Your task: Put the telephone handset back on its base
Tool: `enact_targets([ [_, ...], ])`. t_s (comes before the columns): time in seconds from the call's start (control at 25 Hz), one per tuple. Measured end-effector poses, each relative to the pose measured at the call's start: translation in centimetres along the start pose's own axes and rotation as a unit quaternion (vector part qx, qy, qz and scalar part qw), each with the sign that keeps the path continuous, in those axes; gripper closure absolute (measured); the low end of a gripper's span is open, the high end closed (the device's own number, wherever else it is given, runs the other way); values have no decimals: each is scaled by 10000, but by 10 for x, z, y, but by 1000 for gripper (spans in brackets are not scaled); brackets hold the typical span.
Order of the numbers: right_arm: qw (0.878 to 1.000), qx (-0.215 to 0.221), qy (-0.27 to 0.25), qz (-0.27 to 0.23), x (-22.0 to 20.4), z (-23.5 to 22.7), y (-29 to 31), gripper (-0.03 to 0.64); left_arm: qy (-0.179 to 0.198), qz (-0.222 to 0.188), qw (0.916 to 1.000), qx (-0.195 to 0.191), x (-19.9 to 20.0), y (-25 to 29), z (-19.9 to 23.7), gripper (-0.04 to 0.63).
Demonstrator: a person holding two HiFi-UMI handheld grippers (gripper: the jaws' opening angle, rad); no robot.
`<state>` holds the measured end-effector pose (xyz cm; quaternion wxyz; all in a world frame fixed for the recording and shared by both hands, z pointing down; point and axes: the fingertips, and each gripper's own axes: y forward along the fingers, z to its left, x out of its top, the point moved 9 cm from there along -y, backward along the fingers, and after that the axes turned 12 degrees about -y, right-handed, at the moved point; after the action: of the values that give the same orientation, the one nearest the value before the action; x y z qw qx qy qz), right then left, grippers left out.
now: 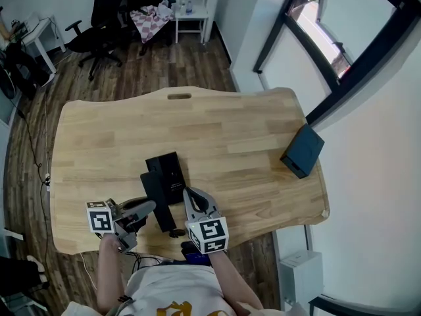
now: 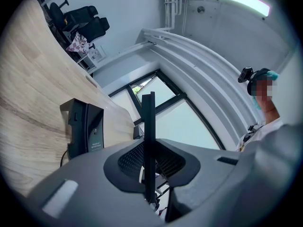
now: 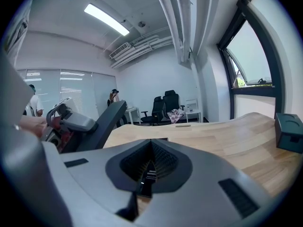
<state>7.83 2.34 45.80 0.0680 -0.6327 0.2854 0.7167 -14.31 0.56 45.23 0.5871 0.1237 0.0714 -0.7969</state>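
Observation:
The black telephone base (image 1: 168, 170) lies on the wooden table (image 1: 230, 130) near its front edge. Next to it, the long black handset (image 1: 160, 206) runs slantwise toward me. My left gripper (image 1: 148, 207) is shut on the handset from the left. In the left gripper view the handset (image 2: 148, 126) stands as a thin upright bar between the jaws, with the base (image 2: 85, 129) to its left. My right gripper (image 1: 189, 193) hovers just right of the handset, its jaws together and holding nothing. The right gripper view shows the handset (image 3: 106, 122) slanting at left.
A dark box (image 1: 302, 150) sits at the table's right edge, also seen in the right gripper view (image 3: 289, 131). A cord (image 1: 177, 232) leaves the handset's near end. Office chairs (image 1: 99, 25) and a small white table (image 1: 191, 12) stand beyond the table's far side.

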Motion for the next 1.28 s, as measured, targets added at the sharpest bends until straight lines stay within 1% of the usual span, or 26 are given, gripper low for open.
enact_targets([
  [0.36,9998,16,78,156,-6,-7,16,611,-211,23,9998,-18,8,7,17,526],
  [0.56,9997,79,99,232,-11,-8,23,611,-378,-61,9993,2,8,5,32,525],
  [0.72,9994,118,120,308,-17,-12,28,611,-473,-41,9988,81,7,8,42,525],
  [0.92,9990,117,145,403,-24,-18,32,611,-613,-150,9980,104,7,7,55,526],
  [1.08,9987,90,165,475,-27,-26,36,611,-654,-160,9976,164,9,6,62,525],
  [1.28,9984,164,65,540,-29,-28,45,611,-706,-173,9972,163,12,10,69,525],
])
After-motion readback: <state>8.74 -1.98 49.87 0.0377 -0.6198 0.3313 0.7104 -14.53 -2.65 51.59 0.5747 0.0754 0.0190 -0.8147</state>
